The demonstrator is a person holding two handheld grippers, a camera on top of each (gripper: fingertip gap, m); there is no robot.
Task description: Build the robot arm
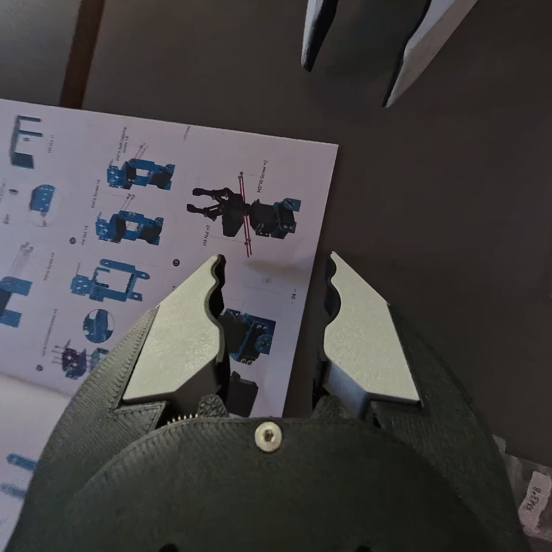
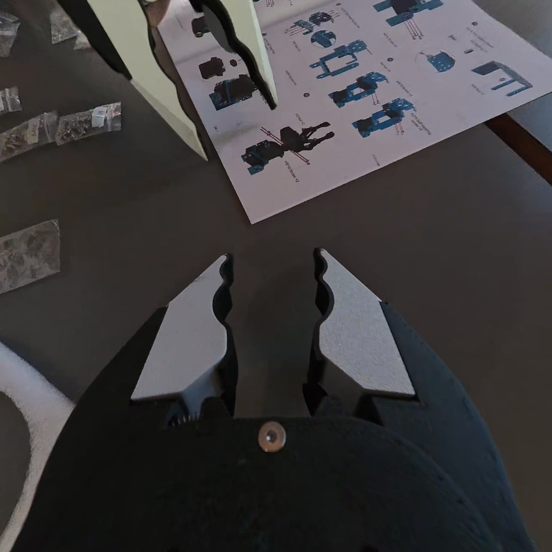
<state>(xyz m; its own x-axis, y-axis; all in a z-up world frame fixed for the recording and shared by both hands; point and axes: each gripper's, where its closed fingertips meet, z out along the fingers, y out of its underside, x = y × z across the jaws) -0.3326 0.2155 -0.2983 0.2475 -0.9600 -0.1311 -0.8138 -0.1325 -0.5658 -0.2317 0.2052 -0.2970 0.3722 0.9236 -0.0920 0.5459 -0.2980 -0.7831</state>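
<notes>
The left gripper (image 1: 274,258) is held with its jaws apart and nothing between them, over the right edge of a printed sheet (image 1: 167,227) that lies flat on a dark table (image 1: 433,209). One finger is seen over the sheet, the other over bare table beside it. In the left wrist view the sheet fills the left and centre, its long axis running from lower left toward the corner at centre right. The right gripper (image 2: 273,254) is likewise released and empty, poised over bare table at lower centre of its view, well apart from the sheet at upper right. Small clear bags (image 2: 86,122) of parts are seen at the left edge, and a white curved object (image 2: 27,397) at lower left.
</notes>
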